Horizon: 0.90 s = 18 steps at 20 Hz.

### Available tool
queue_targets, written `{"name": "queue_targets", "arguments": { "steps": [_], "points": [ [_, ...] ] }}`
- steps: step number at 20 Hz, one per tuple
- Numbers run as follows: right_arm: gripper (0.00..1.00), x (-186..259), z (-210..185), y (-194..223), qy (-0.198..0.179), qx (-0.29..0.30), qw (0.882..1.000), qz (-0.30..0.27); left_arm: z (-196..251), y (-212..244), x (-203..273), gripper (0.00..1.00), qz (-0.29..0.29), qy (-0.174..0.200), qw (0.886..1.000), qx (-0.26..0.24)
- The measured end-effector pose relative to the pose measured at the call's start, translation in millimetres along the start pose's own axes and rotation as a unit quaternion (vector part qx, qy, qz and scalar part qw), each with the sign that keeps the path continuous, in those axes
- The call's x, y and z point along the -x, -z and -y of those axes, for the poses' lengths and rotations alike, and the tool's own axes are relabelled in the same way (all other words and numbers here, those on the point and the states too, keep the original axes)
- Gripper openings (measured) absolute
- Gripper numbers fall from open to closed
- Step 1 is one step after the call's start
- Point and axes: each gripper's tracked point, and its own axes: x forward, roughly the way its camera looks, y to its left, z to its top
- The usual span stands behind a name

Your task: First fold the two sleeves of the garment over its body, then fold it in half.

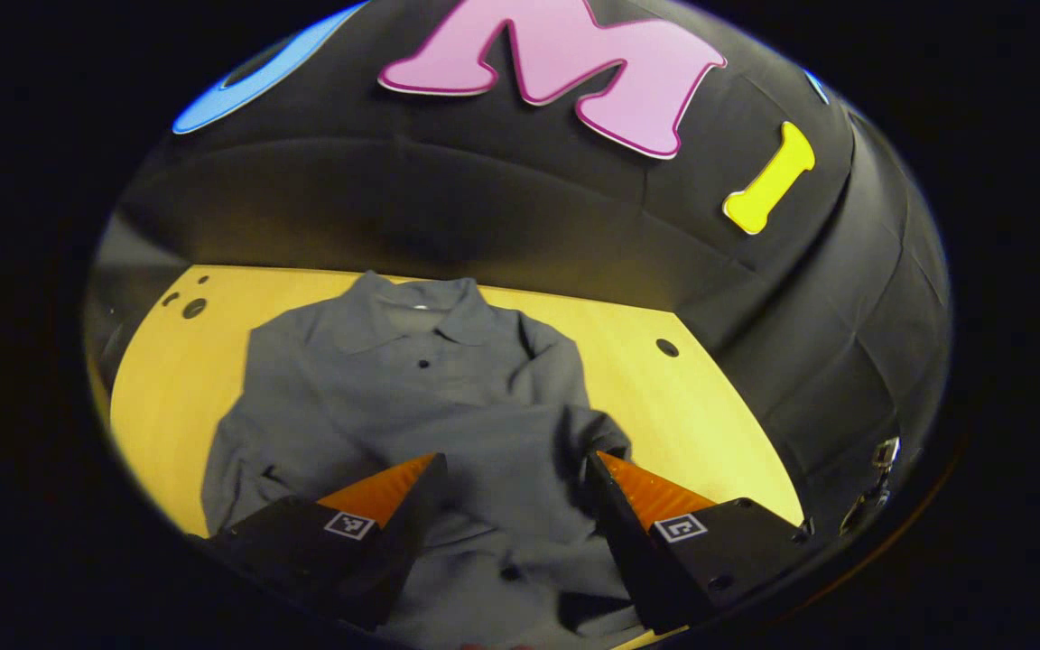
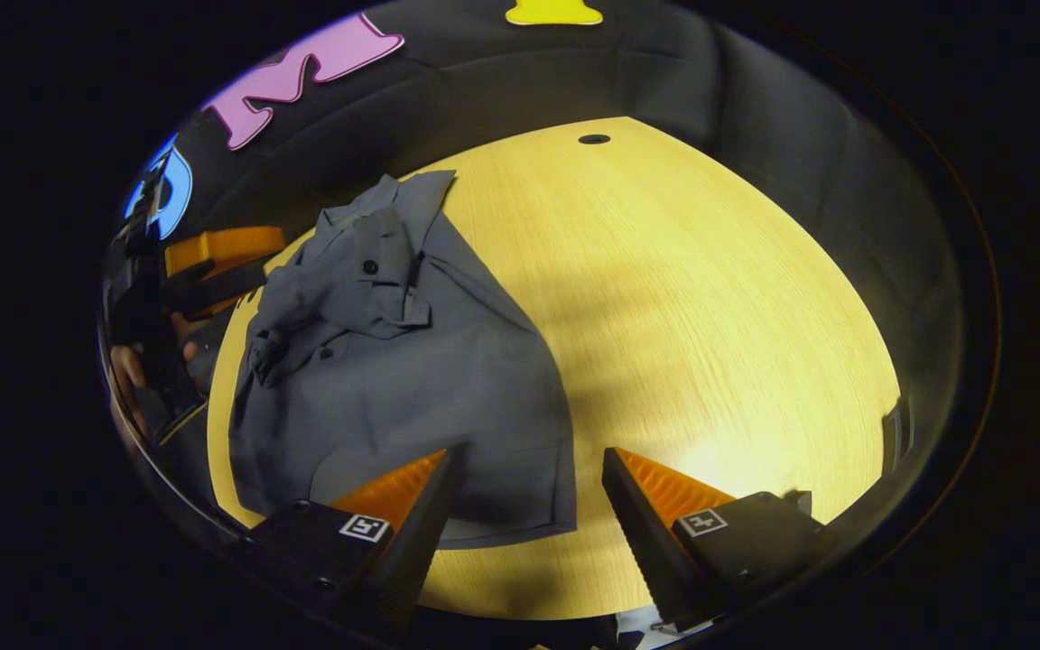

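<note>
Two open tools over a grey shirt (image 1: 412,397) on the yellow bench (image 2: 710,298) | collar far, hem near | left tool (image 1: 513,469) above its body | right tool (image 2: 524,465) at the hem corner, nearer.

Table (image 2: 710,298): light yellow wood-grain top with a curved near edge, lit brightest toward the near right in the right gripper view. Holes (image 1: 667,347): dark round openings in the tabletop, one near the far right, a few (image 1: 194,308) clustered at the far left. Wall (image 1: 502,217): black cloth, creased, close behind the table.
</note>
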Motion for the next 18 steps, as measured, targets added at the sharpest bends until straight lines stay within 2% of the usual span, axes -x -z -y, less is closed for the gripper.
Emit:
{"name": "queue_targets", "arguments": {
  "steps": [2, 3, 4, 8, 10, 13, 14, 17, 18],
  "points": [
    [0.99, -4, -1, 5, 0.002, 0.008, 1.0, -0.01, -36, 21, 33, 0.96, -0.004, -0.027, 1.0, -0.01],
    [0.99, -7, -1, 8, 0.005, 0.008, 1.0, -0.016, -55, 36, 51, 0.92, -0.009, -0.042, 0.999, -0.014],
    [0.99, -9, -1, 11, 0.008, 0.007, 1.0, -0.021, -74, 50, 68, 0.96, -0.012, -0.057, 0.998, -0.017],
    [0.99, -16, 2, 24, 0.029, 0.011, 0.999, -0.044, -142, 124, 127, 0.96, -0.053, -0.127, 0.99, -0.008],
    [0.99, -19, -7, 25, 0.023, 0.005, 0.998, -0.052, -167, 158, 149, 0.96, -0.072, -0.153, 0.986, 0.01],
    [0.99, -20, -28, 29, 0.006, -0.003, 0.998, -0.063, -191, 196, 172, 0.96, -0.091, -0.174, 0.98, 0.041],
    [0.99, -21, -38, 31, 0.0, -0.002, 0.998, -0.07, -195, 205, 176, 1.0, -0.092, -0.177, 0.979, 0.049],
    [0.99, -26, -67, 41, -0.015, 0.014, 0.996, -0.084, -202, 222, 184, 0.92, -0.098, -0.183, 0.977, 0.059],
    [0.99, -28, -76, 43, -0.017, 0.024, 0.996, -0.086, -204, 224, 183, 0.96, -0.098, -0.183, 0.976, 0.059]
  ]
}}
